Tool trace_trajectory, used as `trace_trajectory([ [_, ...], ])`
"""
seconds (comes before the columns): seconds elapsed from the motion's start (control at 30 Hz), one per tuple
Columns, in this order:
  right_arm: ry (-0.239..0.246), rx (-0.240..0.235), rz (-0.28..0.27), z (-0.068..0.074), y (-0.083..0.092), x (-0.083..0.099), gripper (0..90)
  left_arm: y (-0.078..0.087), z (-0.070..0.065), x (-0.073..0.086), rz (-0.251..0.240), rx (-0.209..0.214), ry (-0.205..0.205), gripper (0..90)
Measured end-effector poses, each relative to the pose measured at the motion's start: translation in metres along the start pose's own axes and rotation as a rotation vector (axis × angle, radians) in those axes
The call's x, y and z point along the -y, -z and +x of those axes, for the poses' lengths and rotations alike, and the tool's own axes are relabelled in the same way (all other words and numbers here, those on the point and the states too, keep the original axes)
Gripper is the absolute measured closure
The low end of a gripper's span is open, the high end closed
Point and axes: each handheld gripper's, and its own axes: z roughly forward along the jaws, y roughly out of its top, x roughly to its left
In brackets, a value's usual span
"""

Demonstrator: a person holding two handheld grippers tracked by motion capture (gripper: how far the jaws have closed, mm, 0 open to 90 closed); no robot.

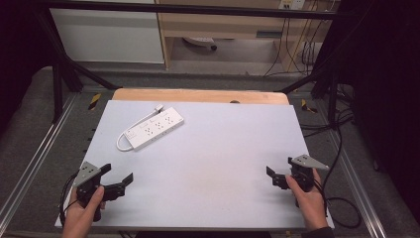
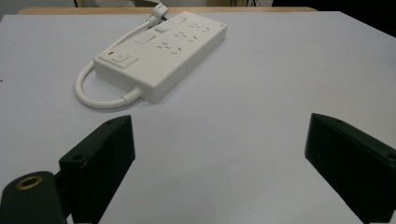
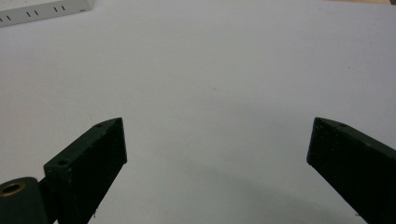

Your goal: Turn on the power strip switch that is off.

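Observation:
A white power strip [image 1: 154, 127] with a looped white cord lies flat at the back left of the white table top [image 1: 213, 148]. In the left gripper view the power strip [image 2: 163, 53] sits ahead, its switch end nearest, well beyond the jaws. My left gripper [image 1: 118, 173] rests near the front left corner, held by a hand, open with nothing between its jaws [image 2: 219, 140]. My right gripper [image 1: 280, 169] rests near the front right edge, also open and empty [image 3: 217, 144]. A corner of the power strip [image 3: 42, 9] shows at the top left of the right gripper view.
A wooden board edge [image 1: 198, 95] runs along the back of the table. Black frame bars [image 1: 64, 74] stand at both back sides. Cables [image 1: 341, 148] trail off the right edge onto the grey floor. A shelf unit [image 1: 223, 29] stands beyond.

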Motion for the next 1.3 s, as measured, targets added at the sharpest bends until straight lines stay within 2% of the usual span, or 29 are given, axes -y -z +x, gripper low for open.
trace_trajectory([
  [0.2, 0.005, -0.009, 0.021, 0.002, -0.001, 0.001, 5.3, 0.001, 0.000, 0.000, -0.003, 0.003, 0.000, 8.4],
  [0.5, 0.005, -0.021, 0.011, 0.005, 0.002, 0.000, 5.1, 0.003, -0.002, -0.002, -0.020, -0.001, -0.009, 8.3],
  [0.57, 0.002, -0.026, 0.010, 0.009, 0.005, 0.000, 5.1, 0.003, -0.003, -0.004, -0.026, 0.012, 0.007, 8.2],
  [0.6, -0.001, -0.032, 0.005, 0.010, 0.008, 0.000, 5.1, 0.003, -0.003, -0.005, -0.037, 0.022, 0.027, 8.3],
  [0.63, -0.016, -0.042, 0.001, 0.013, 0.011, 0.000, 4.8, 0.003, -0.003, -0.005, -0.037, 0.022, 0.027, 7.5],
  [0.67, -0.012, -0.048, 0.000, 0.014, 0.013, 0.000, 4.6, 0.003, -0.004, -0.006, -0.037, 0.025, 0.029, 7.1],
  [0.7, -0.008, -0.049, 0.003, 0.016, 0.014, 0.001, 4.6, 0.001, -0.005, -0.009, -0.030, 0.014, 0.007, 7.1],
  [0.77, 0.013, -0.053, 0.012, 0.017, 0.015, 0.002, 4.5, -0.002, -0.005, -0.013, -0.025, 0.007, -0.002, 7.6],
  [0.8, 0.016, -0.052, 0.014, 0.018, 0.014, 0.002, 4.5, -0.002, -0.005, -0.013, -0.025, 0.007, -0.002, 8.6],
  [0.83, 0.018, -0.050, 0.012, 0.018, 0.013, 0.002, 4.4, -0.003, -0.006, -0.020, -0.052, 0.027, 0.043, 9.5],
  [0.93, 0.019, -0.051, 0.021, 0.018, 0.010, 0.003, 4.5, -0.004, -0.007, -0.027, -0.066, 0.031, 0.024, 8.9],
  [1.03, 0.024, -0.056, 0.027, 0.020, 0.009, 0.003, 4.6, -0.013, -0.002, -0.037, -0.047, 0.030, 0.004, 9.1],
  [1.1, 0.031, -0.061, 0.033, 0.021, 0.008, 0.003, 4.5, -0.022, 0.004, -0.039, -0.030, 0.040, 0.012, 9.2],
  [1.17, 0.039, -0.061, 0.035, 0.023, 0.008, 0.003, 4.5, -0.026, 0.008, -0.039, -0.026, 0.044, 0.025, 9.4],
  [1.23, 0.044, -0.060, 0.038, 0.024, 0.007, 0.003, 4.7, -0.037, 0.019, -0.041, -0.022, 0.025, 0.057, 10.1],
  [1.3, 0.056, -0.065, 0.038, 0.026, 0.007, 0.003, 4.8, -0.041, 0.024, -0.044, -0.019, 0.025, 0.068, 10.2],
])
